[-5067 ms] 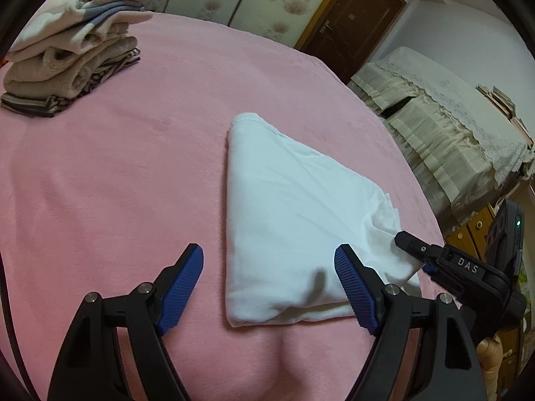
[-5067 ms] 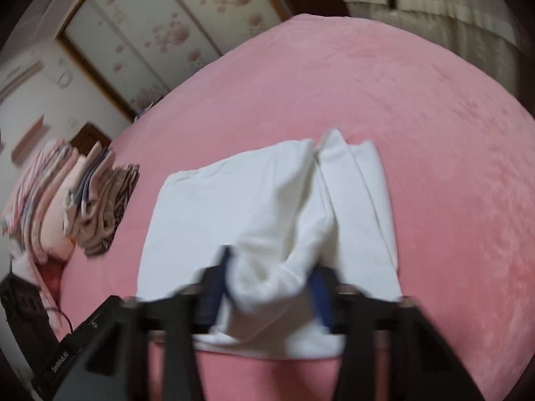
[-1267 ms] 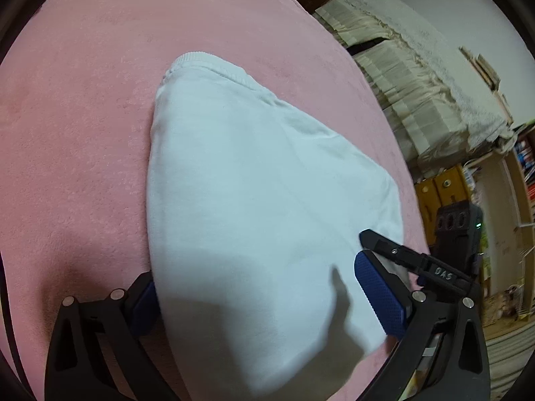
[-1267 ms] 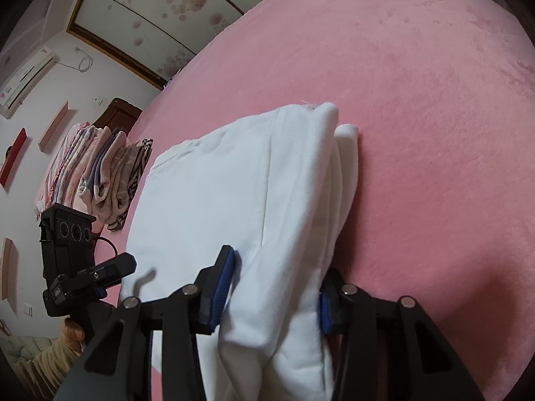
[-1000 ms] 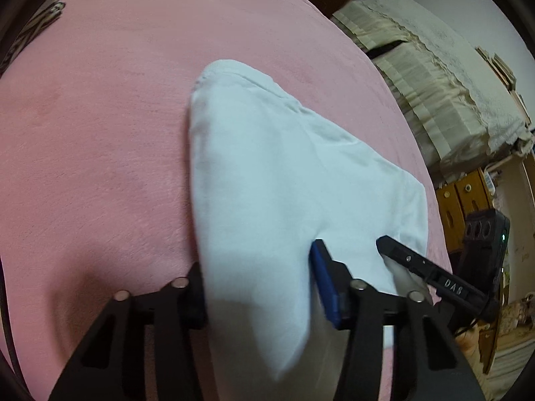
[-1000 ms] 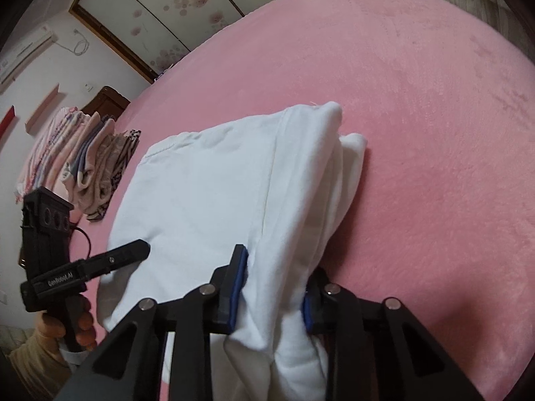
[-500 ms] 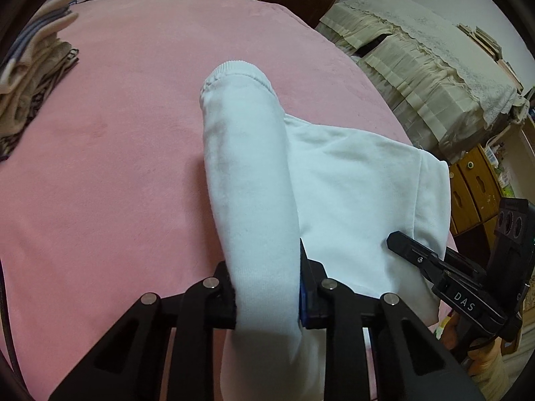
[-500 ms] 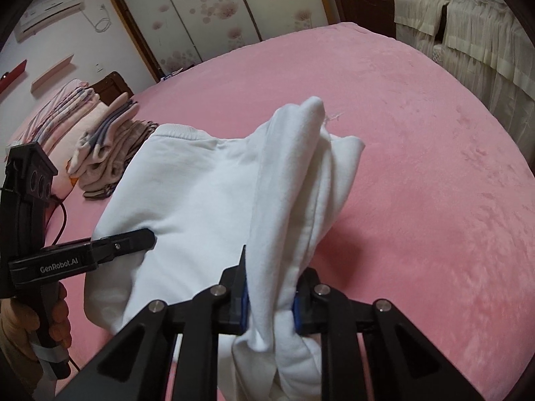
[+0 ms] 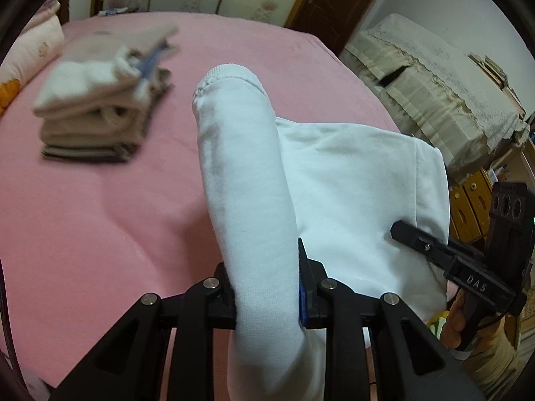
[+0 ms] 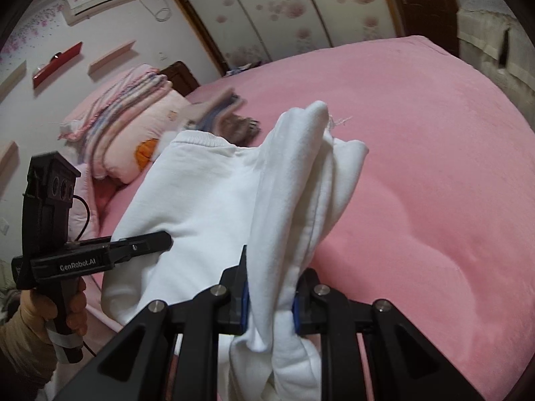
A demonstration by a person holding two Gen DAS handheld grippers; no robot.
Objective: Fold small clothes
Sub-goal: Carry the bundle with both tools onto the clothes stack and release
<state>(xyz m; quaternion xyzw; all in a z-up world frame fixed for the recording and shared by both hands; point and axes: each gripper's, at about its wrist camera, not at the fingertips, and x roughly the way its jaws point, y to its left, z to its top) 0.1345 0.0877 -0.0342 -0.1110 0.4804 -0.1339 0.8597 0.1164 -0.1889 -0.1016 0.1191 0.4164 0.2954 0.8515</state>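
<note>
Both grippers went from sitting open around the edge to clamped on it, and the near side is now lifted off the bed.

So the white garment (image 9: 351, 180) was lying flat a moment ago; now the left gripper (image 9: 267, 287) is pinched tight on one bunched corner and the right gripper (image 10: 271, 294) is pinched on the other, with the cloth sagging between them and its far part draped toward the pink bedspread (image 10: 434, 153). My guess is it's getting carried over for the next fold or moved to the stack of folded clothes (image 9: 100, 100) further up the bed. Room-wise: pillows (image 10: 133, 133) at the headboard, floral wardrobe doors (image 10: 301, 6), a lace-covered cabinet (image 9: 434, 87) off to the side.
</note>
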